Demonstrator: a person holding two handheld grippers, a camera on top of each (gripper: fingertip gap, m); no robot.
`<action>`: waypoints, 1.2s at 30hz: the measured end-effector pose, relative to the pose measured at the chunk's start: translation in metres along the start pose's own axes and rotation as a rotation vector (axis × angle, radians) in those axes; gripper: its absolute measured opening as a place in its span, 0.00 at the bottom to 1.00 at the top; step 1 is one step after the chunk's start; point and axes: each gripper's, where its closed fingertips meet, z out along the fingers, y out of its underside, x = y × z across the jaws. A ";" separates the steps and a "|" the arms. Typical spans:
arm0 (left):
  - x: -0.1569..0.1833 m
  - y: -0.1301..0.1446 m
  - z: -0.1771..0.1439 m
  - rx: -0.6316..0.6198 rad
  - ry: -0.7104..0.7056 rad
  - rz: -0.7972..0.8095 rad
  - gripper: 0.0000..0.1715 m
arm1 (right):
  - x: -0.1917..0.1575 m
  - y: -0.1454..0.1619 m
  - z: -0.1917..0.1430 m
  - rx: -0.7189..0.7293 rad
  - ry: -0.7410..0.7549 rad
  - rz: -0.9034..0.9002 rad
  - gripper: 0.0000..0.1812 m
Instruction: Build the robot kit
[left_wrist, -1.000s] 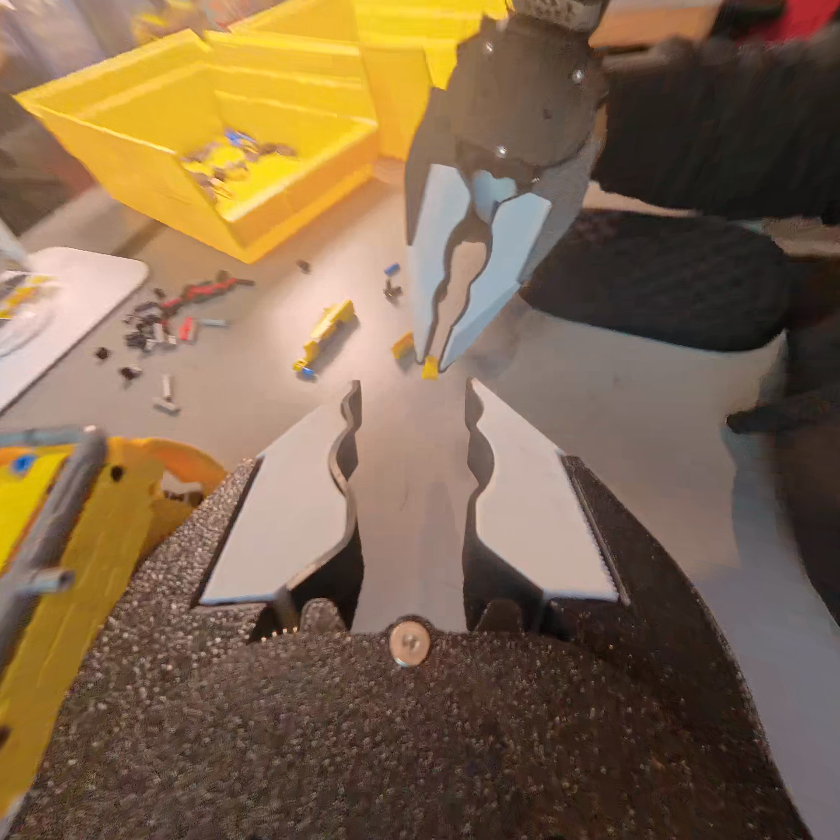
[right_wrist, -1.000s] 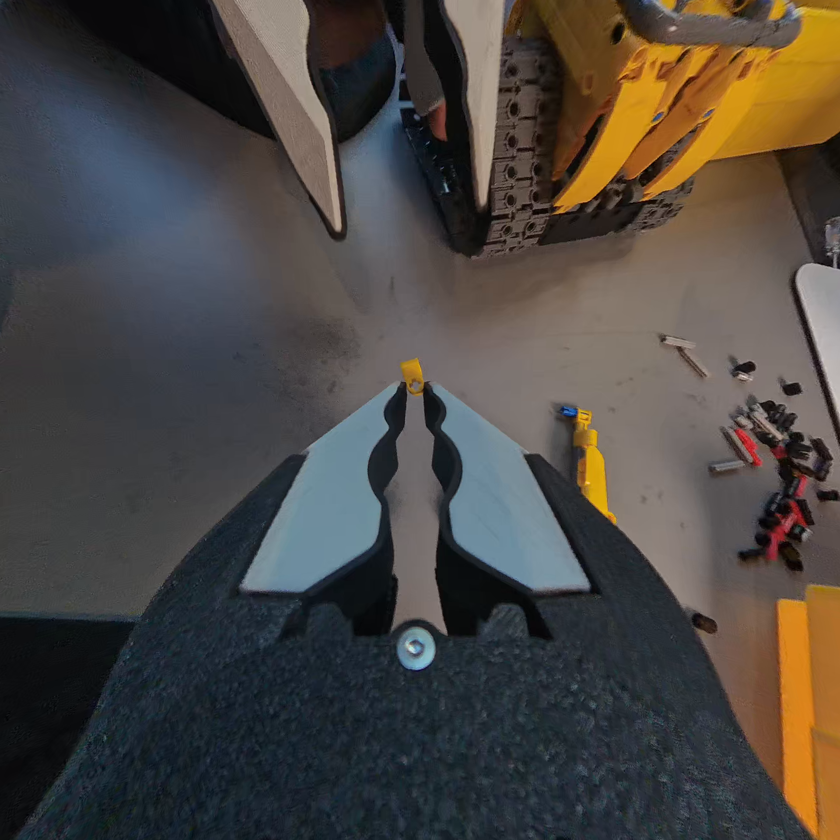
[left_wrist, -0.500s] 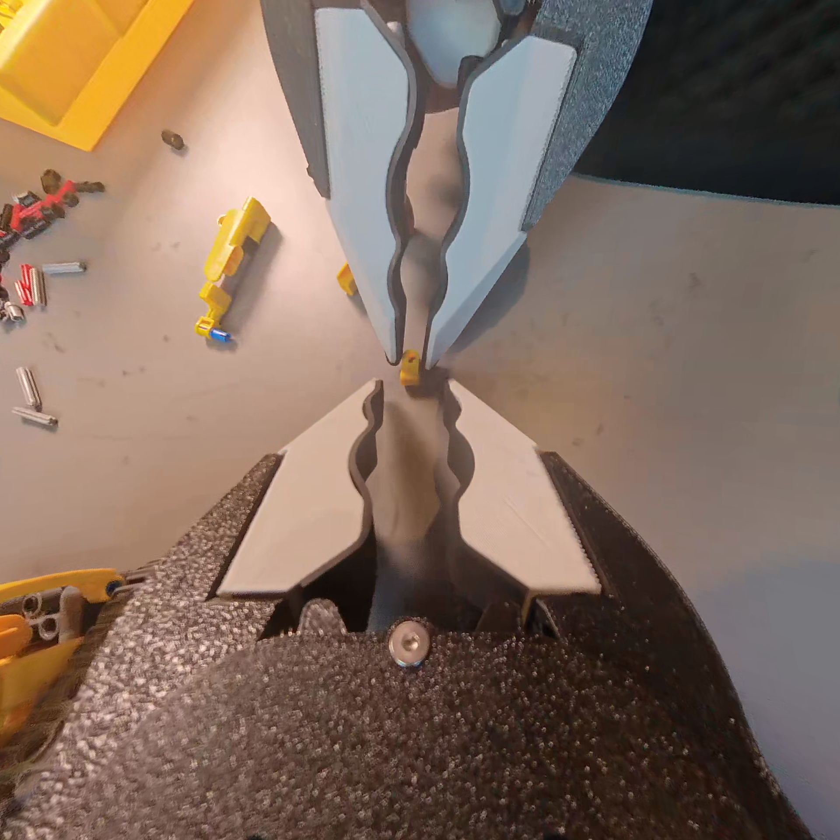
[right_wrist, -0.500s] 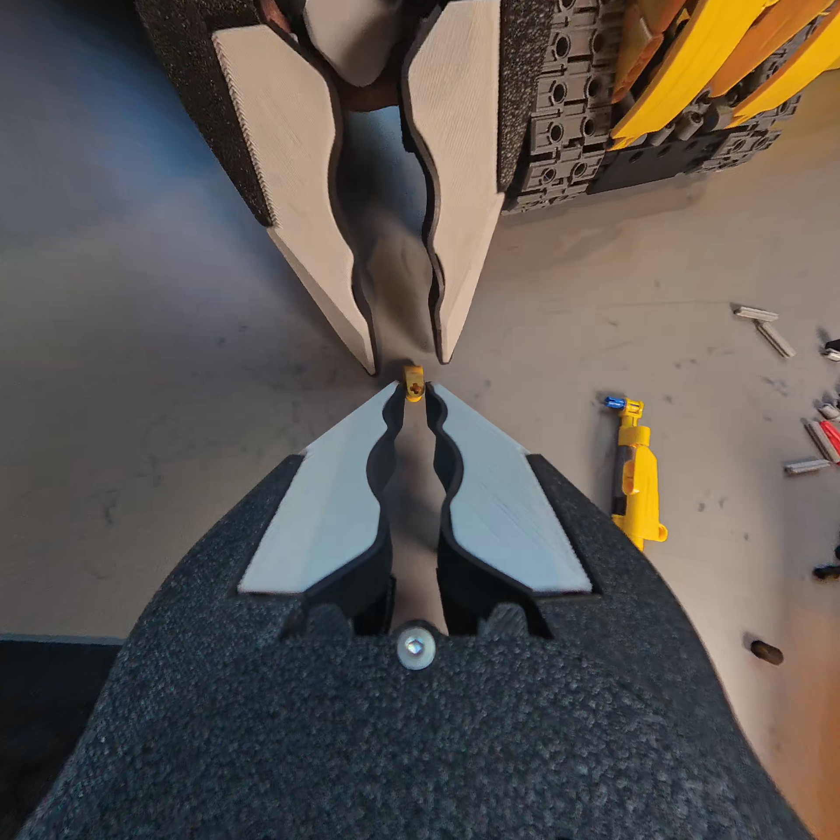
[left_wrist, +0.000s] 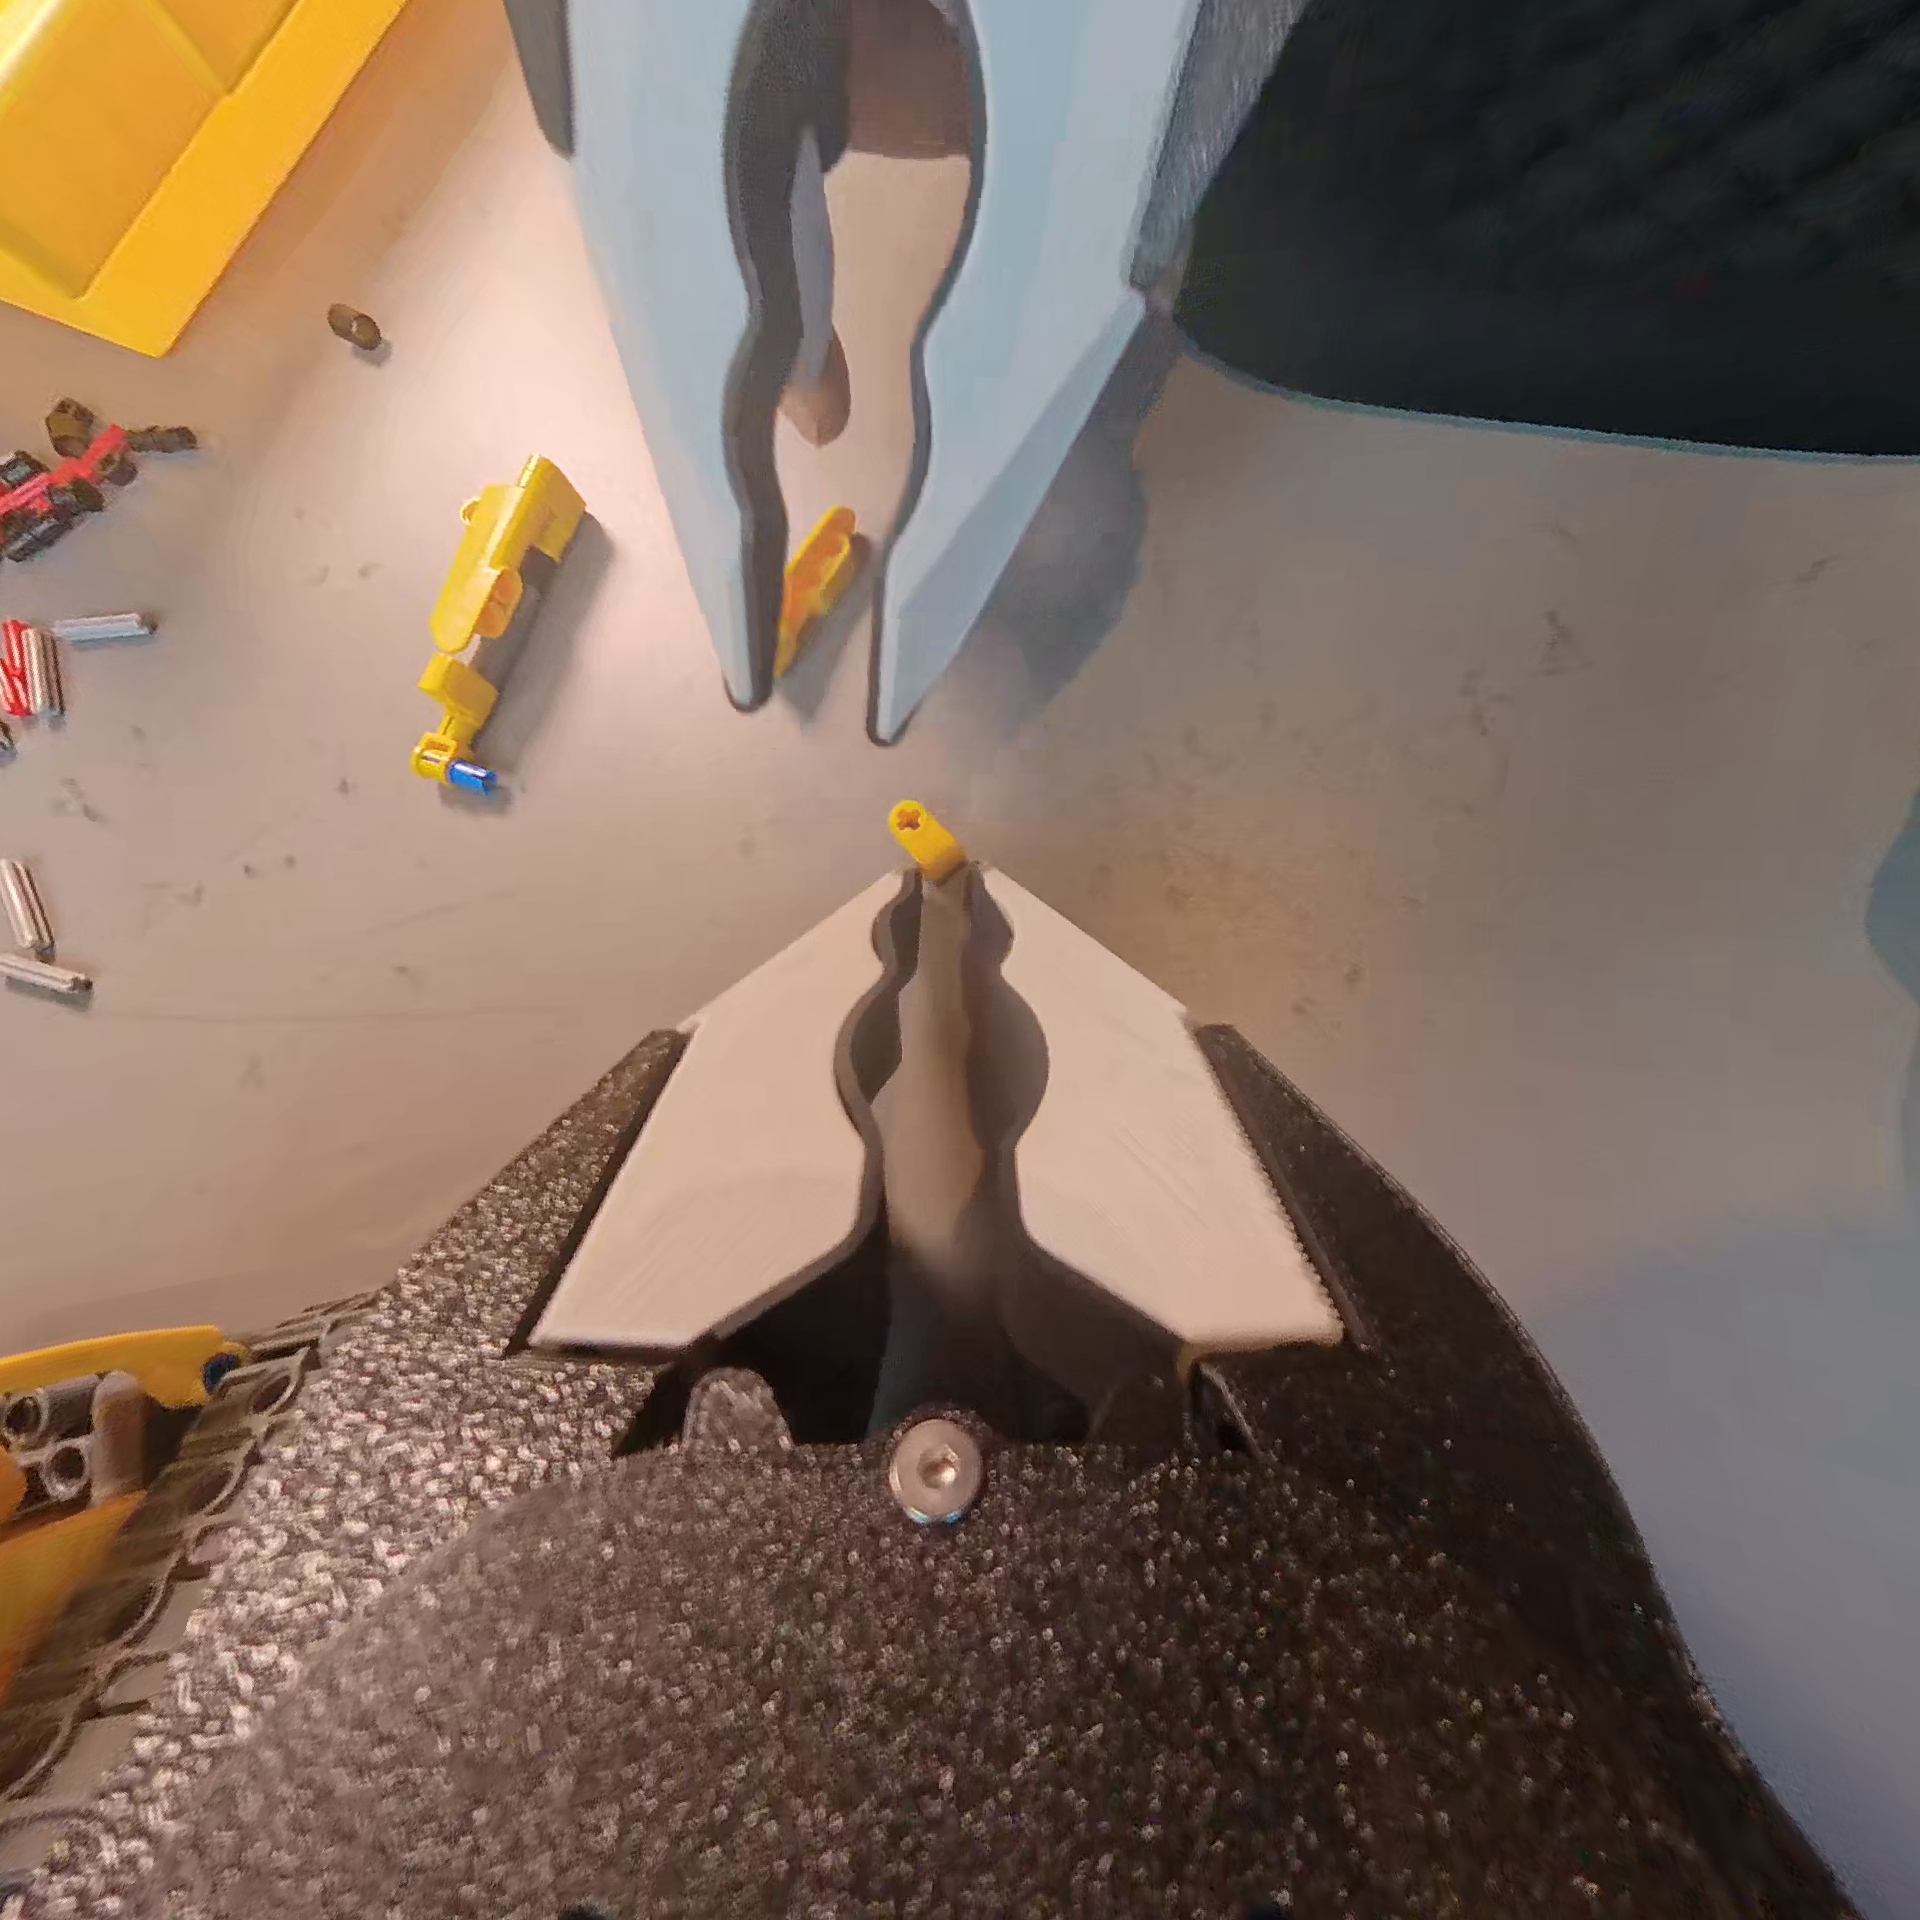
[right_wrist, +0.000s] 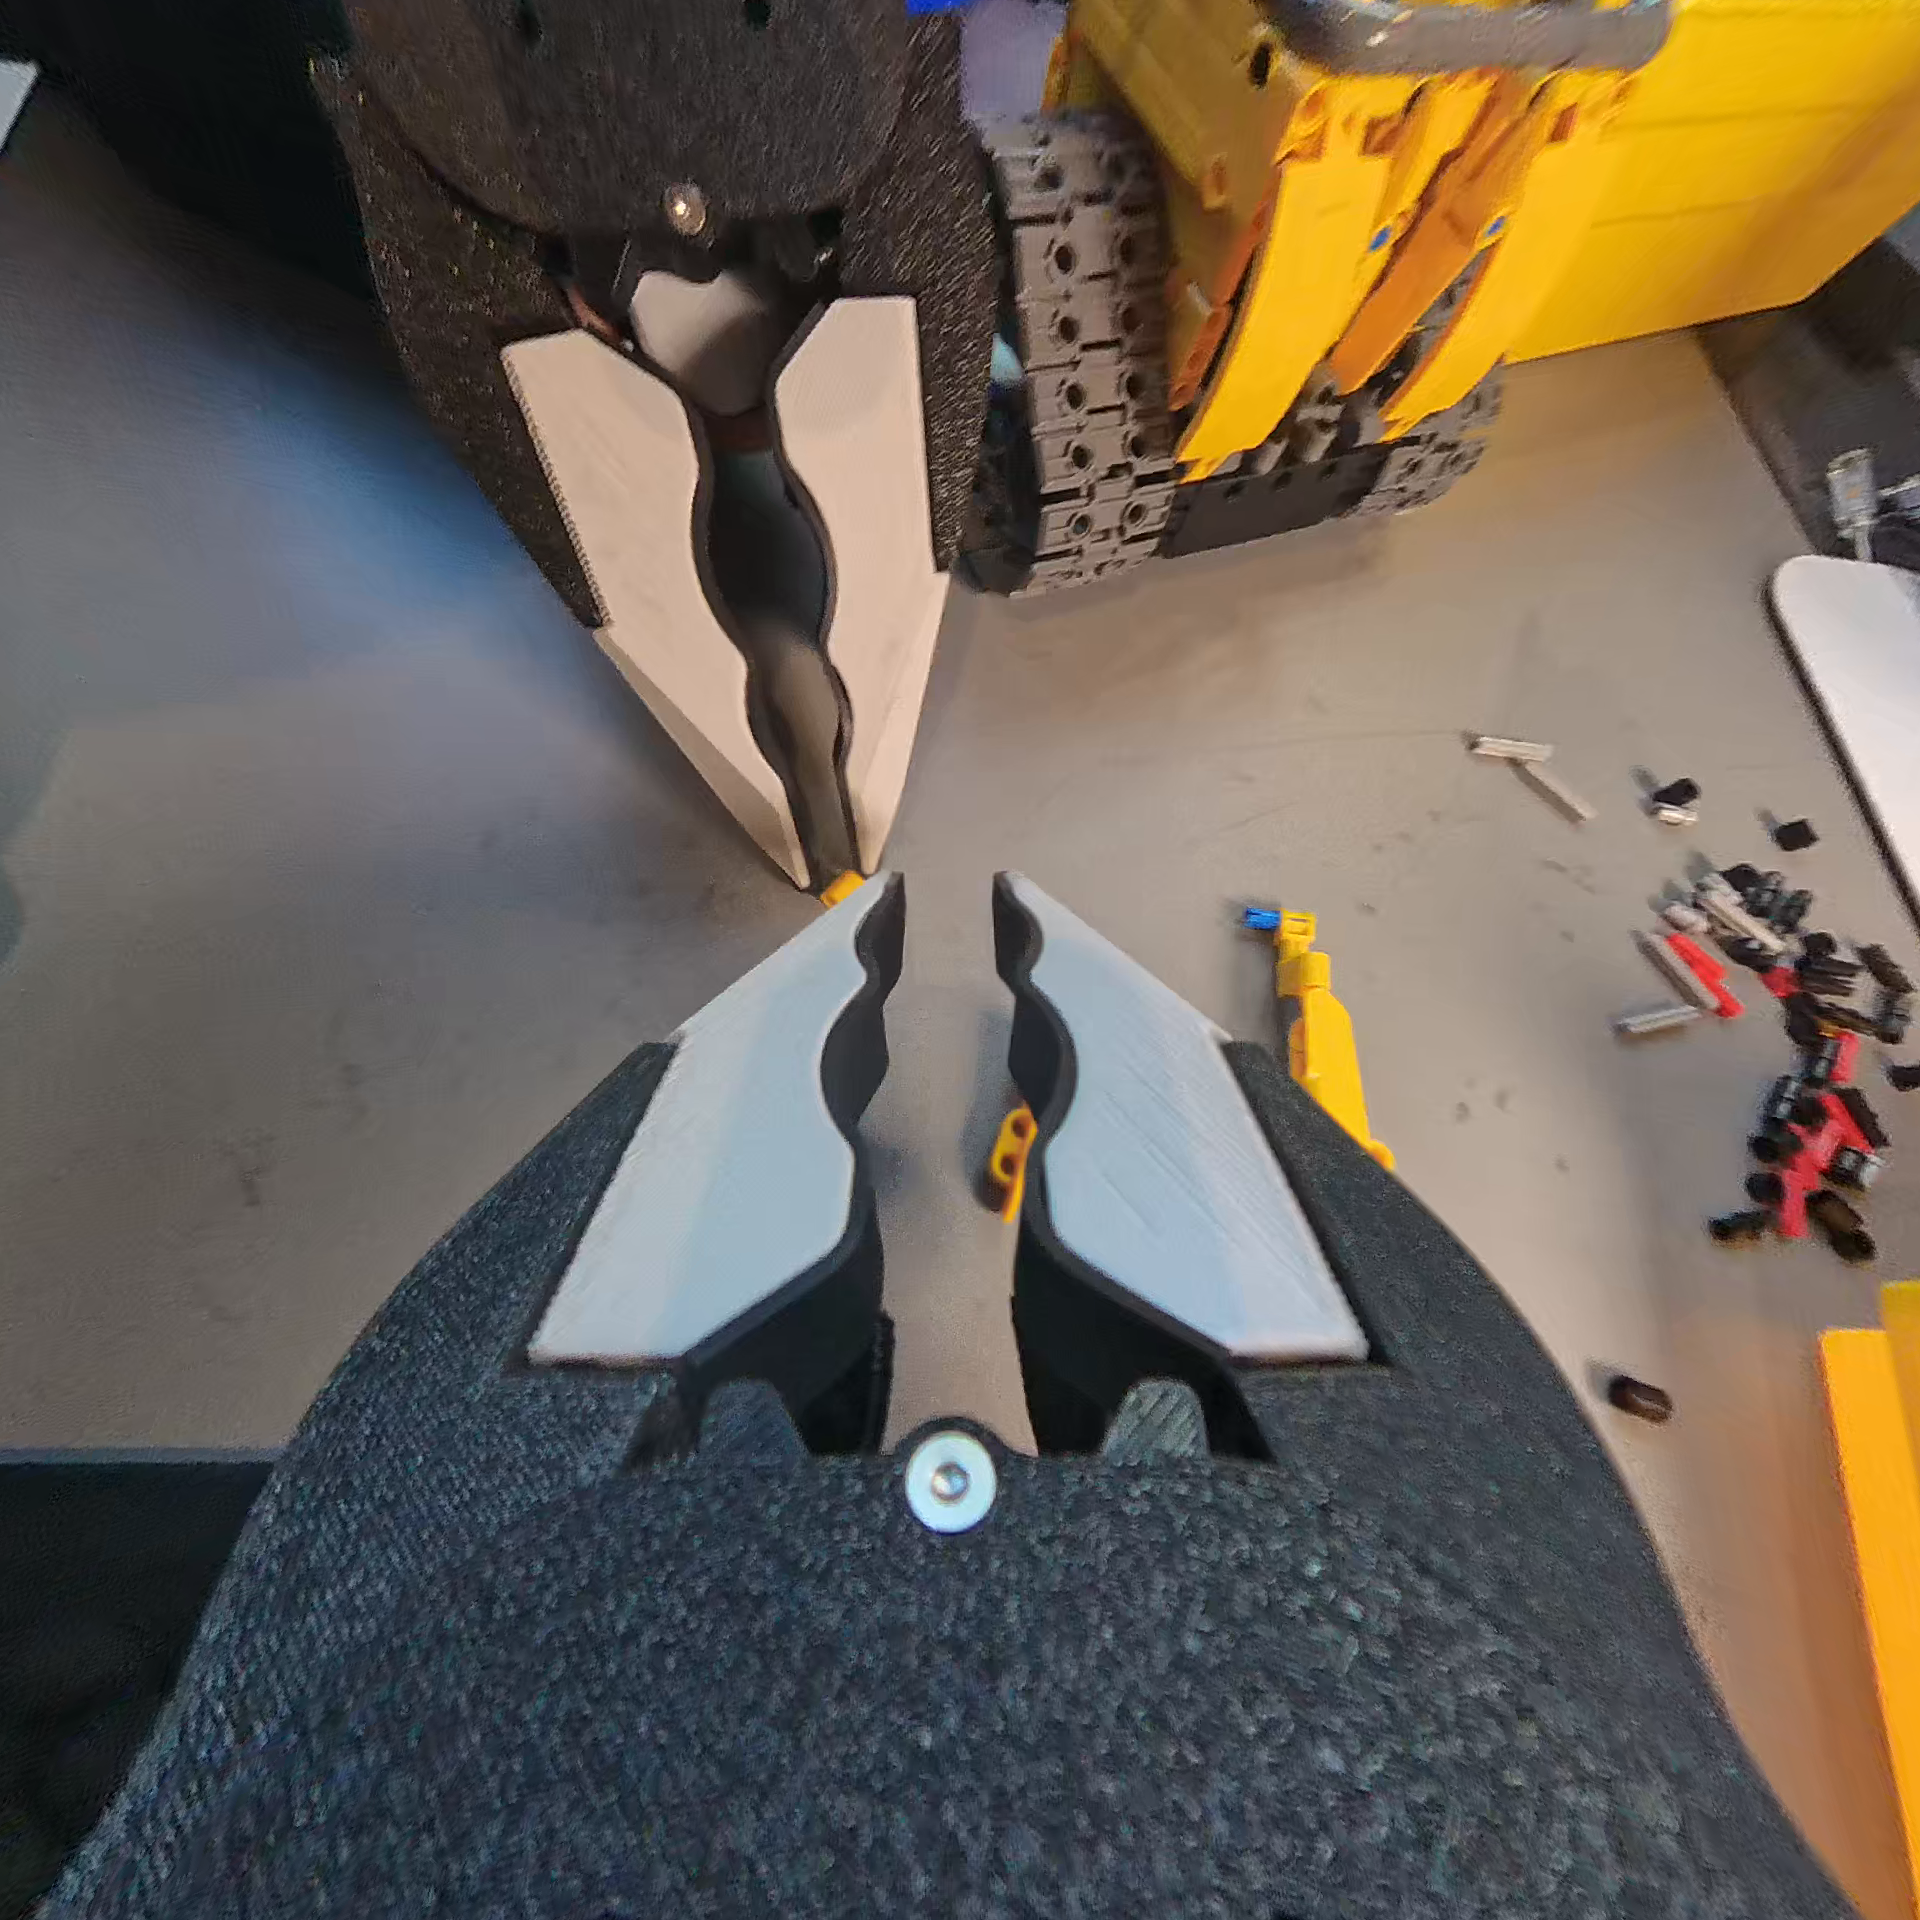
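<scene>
My left gripper (left_wrist: 940, 881) is shut on a small yellow connector piece (left_wrist: 925, 833), which sticks out past the fingertips above the grey table (left_wrist: 1455, 831). My right gripper (right_wrist: 948, 883) is open and empty, facing the left one tip to tip with a small gap. It also shows in the left wrist view (left_wrist: 810, 712). A second yellow piece (right_wrist: 1011, 1153) lies on the table between the right fingers, close to the right-hand finger; it also shows in the left wrist view (left_wrist: 821, 582). In the right wrist view the left gripper (right_wrist: 836, 868) holds the connector (right_wrist: 842, 886) at its tips.
A yellow and black tracked model (right_wrist: 1247, 312) stands behind the left gripper. A longer yellow assembly with a blue pin (right_wrist: 1320, 1029) lies to the right. Red and black small parts (right_wrist: 1808, 1070), grey pins (left_wrist: 31, 935), a white tray (right_wrist: 1860, 686) and a yellow bin (left_wrist: 125, 156) lie beyond. Tip to tip, the grippers are about 4 centimetres apart.
The small yellow connector passed from the right gripper to the left. The left gripper shut on it, the right gripper opened and drew back a little.
</scene>
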 end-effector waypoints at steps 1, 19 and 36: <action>-0.001 0.000 0.000 0.000 -0.009 -0.001 0.03 | 0.005 -0.002 -0.005 0.021 0.014 0.005 0.09; -0.004 -0.001 0.000 0.016 0.031 -0.070 0.20 | 0.037 0.028 -0.046 0.075 0.102 0.068 0.11; -0.030 0.000 0.000 0.016 -0.112 -0.143 0.04 | 0.027 0.023 -0.027 0.094 0.082 0.066 0.10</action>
